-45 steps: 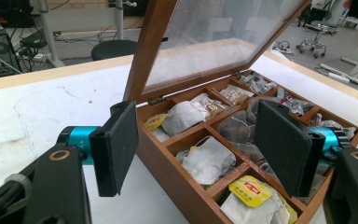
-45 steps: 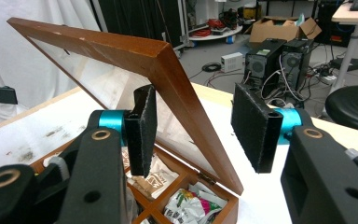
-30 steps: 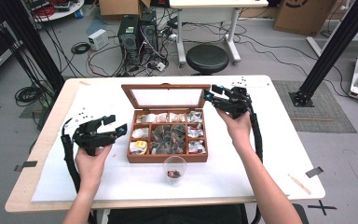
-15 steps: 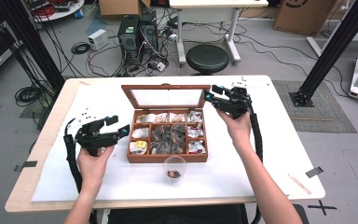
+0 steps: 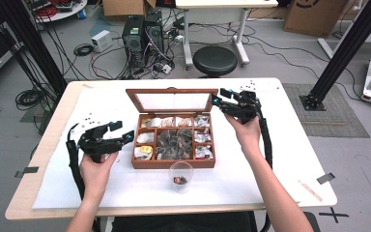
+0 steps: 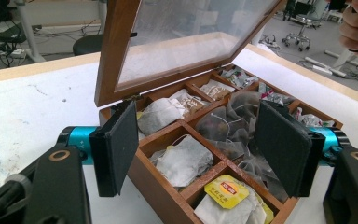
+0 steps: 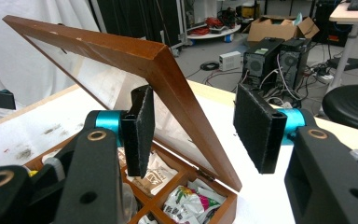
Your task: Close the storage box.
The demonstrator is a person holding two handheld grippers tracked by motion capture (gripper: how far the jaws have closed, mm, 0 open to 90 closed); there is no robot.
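from the high view, a wooden tea box [image 5: 174, 143] sits mid-table with its glass lid [image 5: 171, 101] raised; the left gripper [image 5: 122, 137] waits just beside the box's left wall, jaws apart and empty, and the right gripper [image 5: 221, 100] is at the lid's right edge, with a plastic cup [image 5: 180, 177] just in front of the box. in the left gripper view, the left gripper [image 6: 198, 149] has its jaws wide open, empty, with soft tea bags [image 6: 182, 158] in compartments just ahead of them. in the right gripper view, the right gripper [image 7: 193, 130] straddles the lid [image 7: 121, 51] frame, jaws open; one pad looks close to the frame, but contact is unclear. the lid seems stiff and light, its pane fragile, so grip the wooden frame near the free edge.
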